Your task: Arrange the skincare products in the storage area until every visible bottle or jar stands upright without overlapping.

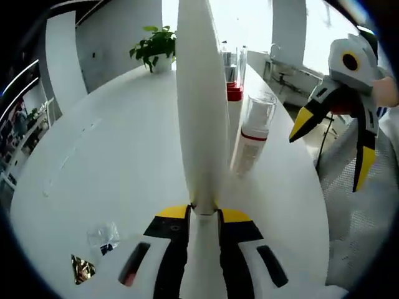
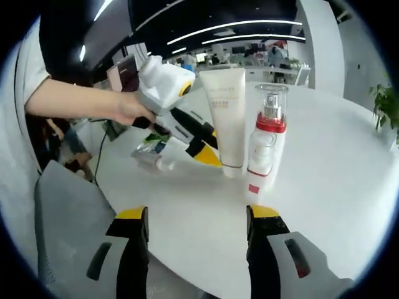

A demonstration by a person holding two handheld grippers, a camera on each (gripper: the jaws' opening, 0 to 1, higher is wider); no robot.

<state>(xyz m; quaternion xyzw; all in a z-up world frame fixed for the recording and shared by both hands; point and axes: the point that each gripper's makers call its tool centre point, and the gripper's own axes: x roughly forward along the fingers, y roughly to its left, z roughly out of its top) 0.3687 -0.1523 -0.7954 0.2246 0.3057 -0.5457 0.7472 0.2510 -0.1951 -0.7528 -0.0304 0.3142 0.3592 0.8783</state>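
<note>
The white tube (image 2: 228,118) stands cap-down on the white counter (image 2: 324,187), clamped at its base by the left gripper (image 2: 199,149); the clear-capped pump bottle (image 2: 265,146) stands just beside it. The right gripper (image 2: 198,232) hangs wide open and empty, near both. 1 potted plant (image 1: 156,47) sits at the counter's far edge.

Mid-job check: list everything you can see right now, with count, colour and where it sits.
Tube: 1, white, upright on table, clamped by left gripper.
Pump bottle: 1, clear with red band, upright beside tube.
Clear bottle with red base: 1, farther back on table.
Potted plant: 1, green, far table edge.
Table: 1, white, round.
Chair: 1, grey, near table edge.
Left gripper: yellow-black, shut on tube.
Right gripper: open, above table edge.
Hand: holding left gripper.
</note>
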